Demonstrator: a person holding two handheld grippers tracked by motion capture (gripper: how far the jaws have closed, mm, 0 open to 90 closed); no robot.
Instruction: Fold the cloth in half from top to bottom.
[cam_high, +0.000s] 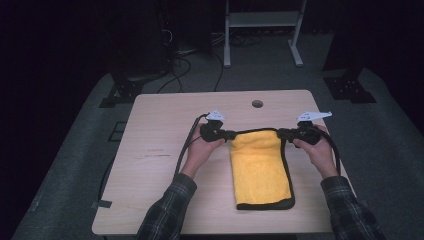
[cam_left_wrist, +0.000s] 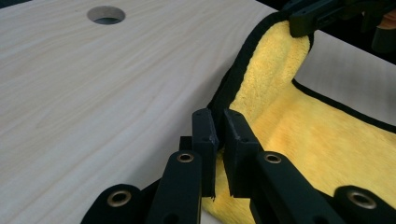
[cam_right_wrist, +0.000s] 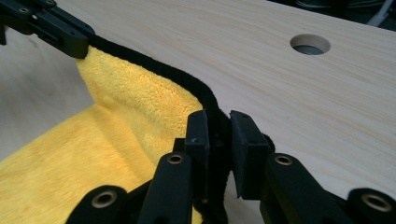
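Setting: a pale wooden table with a round hole near its far edge, seen from above; a person's two forearms in plaid sleeves come in from the near side.

Cloth: a yellow towel with a black hem lies as a folded strip at the middle-right of the table, long axis running from the near edge toward the hole. Its far end is lifted off the wood; the near end rests flat.

Left gripper: jaws closed on the black hem at the far left corner of the towel (the left gripper view shows the hem pinched between the two pads, with yellow pile just beside them).

Right gripper: jaws clamped on the hem at the far right corner, the black edge running up between the pads in the right gripper view.

Span between grippers: the far hem hangs in a shallow curve from one corner to the other, not taut.

Step in hand (judged): a fold, the far end to be carried toward the near end.

How to do it well: keep both grippers level and moving together so the hem stays straight; draw them slightly apart first to take up the sag; carry the edge low over the towel and lay corner on corner before letting go, since a pinch this near the hem may slip.
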